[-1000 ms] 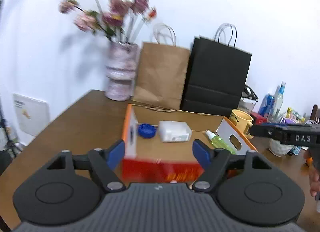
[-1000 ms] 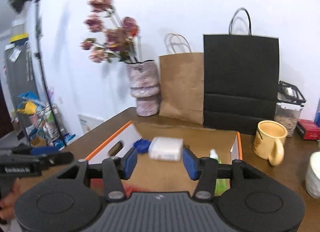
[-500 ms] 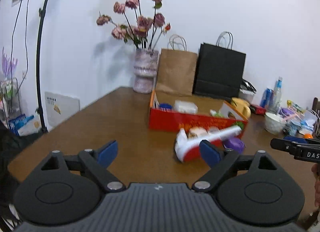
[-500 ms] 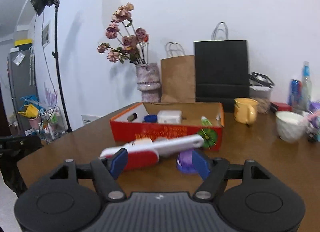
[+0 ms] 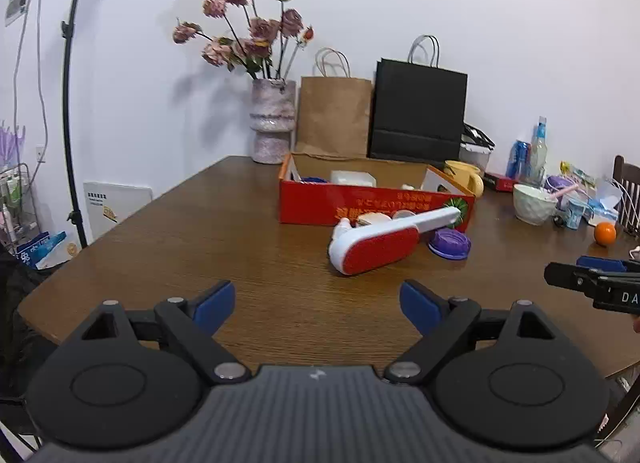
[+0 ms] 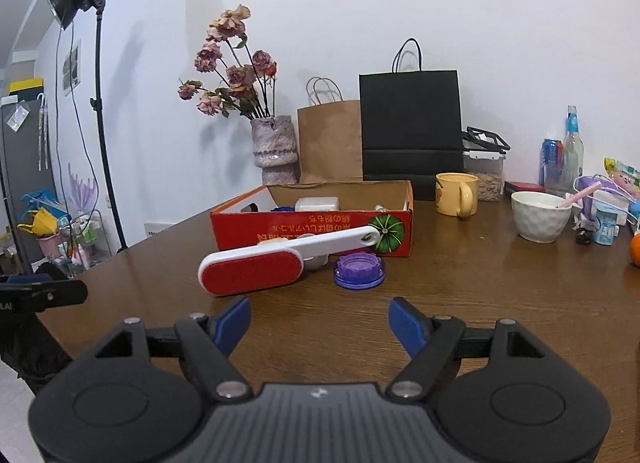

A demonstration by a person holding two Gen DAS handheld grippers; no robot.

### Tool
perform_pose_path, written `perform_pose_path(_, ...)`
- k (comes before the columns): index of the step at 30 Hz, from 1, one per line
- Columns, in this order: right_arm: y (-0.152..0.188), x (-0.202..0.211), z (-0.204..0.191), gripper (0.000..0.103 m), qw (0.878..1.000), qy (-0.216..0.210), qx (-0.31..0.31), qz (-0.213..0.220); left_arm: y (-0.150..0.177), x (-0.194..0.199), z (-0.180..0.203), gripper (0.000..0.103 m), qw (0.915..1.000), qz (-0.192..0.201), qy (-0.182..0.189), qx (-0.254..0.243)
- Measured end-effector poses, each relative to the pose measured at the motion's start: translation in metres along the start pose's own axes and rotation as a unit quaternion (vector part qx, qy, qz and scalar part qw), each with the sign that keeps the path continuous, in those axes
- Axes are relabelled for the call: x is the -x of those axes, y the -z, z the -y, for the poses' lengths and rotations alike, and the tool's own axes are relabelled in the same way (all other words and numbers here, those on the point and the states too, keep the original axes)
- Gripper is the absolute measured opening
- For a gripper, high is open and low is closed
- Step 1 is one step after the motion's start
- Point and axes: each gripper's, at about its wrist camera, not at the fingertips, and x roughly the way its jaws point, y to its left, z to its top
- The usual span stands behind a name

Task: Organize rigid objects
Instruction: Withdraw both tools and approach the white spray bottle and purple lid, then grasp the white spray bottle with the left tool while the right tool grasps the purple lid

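Red-and-white lint brush [image 6: 256,269], purple lid [image 6: 359,269], red box [image 6: 312,227] with a green pumpkin print.

The left black plastic two-finger gripper [image 5: 318,303] has a ribbed dark-grey body at six o'clock, two round black discs at seven and five o'clock, silver screw heads on its linkage arms, and blue pads on its fingertips [image 5: 214,300]. The right black plastic two-finger gripper [image 6: 320,319] has the same ribbed body, discs, triangular cut-outs, screws and blue fingertips [image 6: 404,321]. Seen from the left camera at three o'clock, its black side bears white letters "DA".
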Motion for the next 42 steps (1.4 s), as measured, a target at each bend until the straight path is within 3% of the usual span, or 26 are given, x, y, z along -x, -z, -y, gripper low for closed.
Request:
perform_pose_path(8, -0.009, -0.034, 0.014, 0.076, 1.0, 0.002, 0.0, -0.014, -0.011, -0.043, 0.009, 0.091, 0.9998, -0.018, 0.012, -0.005)
perform_pose_path(15, -0.03, -0.088, 0.018, 0.075, 0.999, 0.008, 0.021, -0.032, -0.053, -0.113, 0.001, 0.086, 0.9998, -0.015, 0.013, -0.005)
perform_pose_path(17, -0.036, -0.109, 0.02, 0.074, 0.999, 0.009, 0.028, -0.039, -0.065, -0.145, -0.001, 0.072, 0.999, -0.04, 0.018, -0.009)
perform_pose_path(22, -0.049, -0.158, 0.024, 0.07, 0.997, 0.017, 0.043, -0.064, -0.086, -0.221, -0.006, 0.06, 0.9929, -0.105, 0.054, -0.017)
perform_pose_path(26, -0.052, -0.193, 0.031, 0.065, 0.995, 0.025, 0.047, -0.087, -0.087, -0.258, -0.009, 0.06, 0.9826, -0.151, 0.107, -0.01)
perform_pose_path(31, -0.045, -0.222, 0.036, 0.064, 0.992, 0.025, 0.045, -0.114, -0.087, -0.275, -0.012, 0.071, 0.9764, -0.17, 0.132, 0.008)
perform_pose_path(34, -0.045, -0.227, 0.038, 0.059, 0.993, 0.016, 0.038, -0.109, -0.086, -0.282, -0.017, 0.076, 0.9704, -0.187, 0.15, 0.031)
perform_pose_path(36, -0.045, -0.229, 0.038, 0.054, 0.993, 0.019, 0.04, -0.108, -0.084, -0.283, -0.013, 0.068, 0.9652, -0.203, 0.163, 0.025)
perform_pose_path(38, -0.044, -0.229, 0.037, 0.054, 0.993, 0.022, 0.048, -0.107, -0.078, -0.285, -0.008, 0.037, 0.9665, -0.209, 0.149, 0.005)
perform_pose_path(39, -0.043, -0.228, 0.037, 0.054, 0.993, 0.022, 0.047, -0.106, -0.076, -0.283, -0.007, 0.03, 0.9707, -0.198, 0.136, -0.004)
perform_pose_path(42, -0.042, -0.226, 0.036, 0.054, 0.993, 0.029, 0.054, -0.104, -0.074, -0.279, -0.011, 0.028, 0.9728, -0.192, 0.13, 0.004)
